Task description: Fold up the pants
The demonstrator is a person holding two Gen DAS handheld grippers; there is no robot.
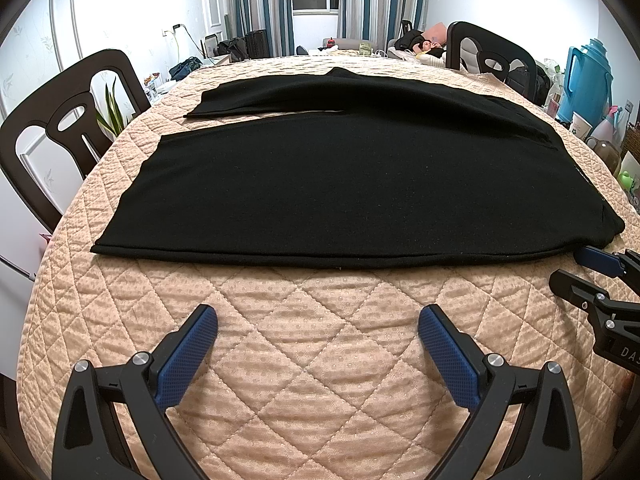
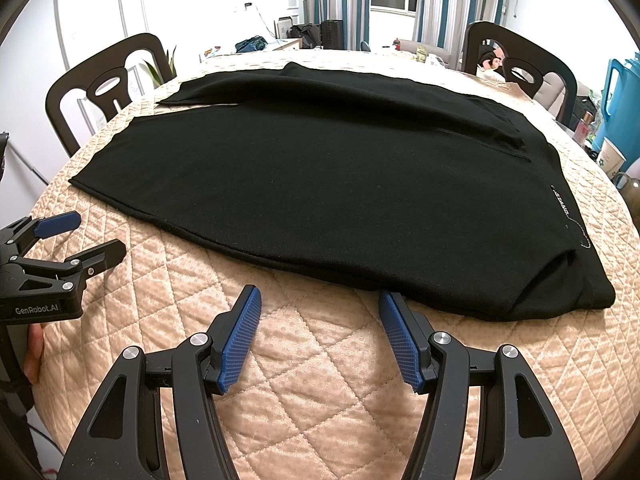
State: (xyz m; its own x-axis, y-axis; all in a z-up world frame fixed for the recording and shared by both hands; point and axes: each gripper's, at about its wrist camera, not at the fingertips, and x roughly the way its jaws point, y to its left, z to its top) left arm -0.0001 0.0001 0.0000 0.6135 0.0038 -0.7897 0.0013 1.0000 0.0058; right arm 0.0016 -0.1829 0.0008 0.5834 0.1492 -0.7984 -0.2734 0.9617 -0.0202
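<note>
Across the middle of the quilted table the black pants lie flat, while the left gripper and right gripper hover empty, jaws spread, near its front edge.

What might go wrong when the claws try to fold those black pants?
1. The right claw is open at the near edge of the black pants, by the waist end. It might pinch only the top layer, so the fold comes out crooked.
2. The left claw hovers open short of the hem; if only one side lifts, the pants may drag and bunch.
3. The quilted cover could get caught along with the cloth.
</note>
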